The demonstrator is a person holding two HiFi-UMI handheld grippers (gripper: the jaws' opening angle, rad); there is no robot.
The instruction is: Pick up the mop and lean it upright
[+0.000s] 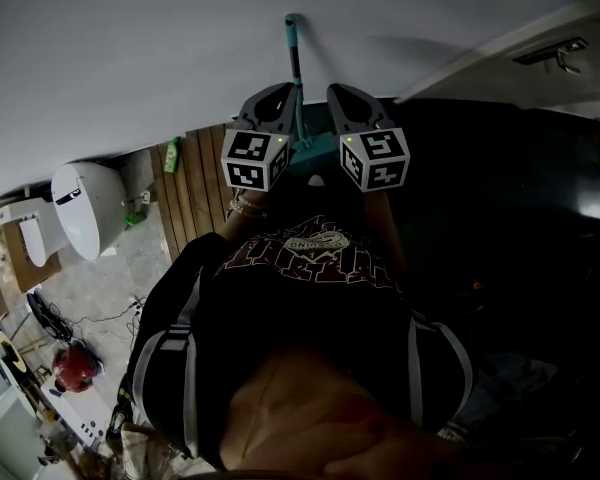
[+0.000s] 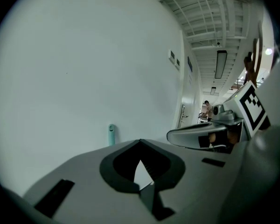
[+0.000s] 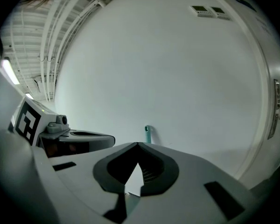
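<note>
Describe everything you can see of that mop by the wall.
The mop stands nearly upright. It is a thin dark pole topped by a teal grip that looks like plastic, and its top end leans on the white wall. The pole runs down between the left tongs and right tongs. Both are shut and neither grips it. Its lower end is mostly hidden behind them.

The mop [image 1: 296, 76] stands upright, a slim dark shaft topped by a teal grip [image 1: 292, 30], its upper end leaning against the white wall [image 1: 130, 48]
</note>
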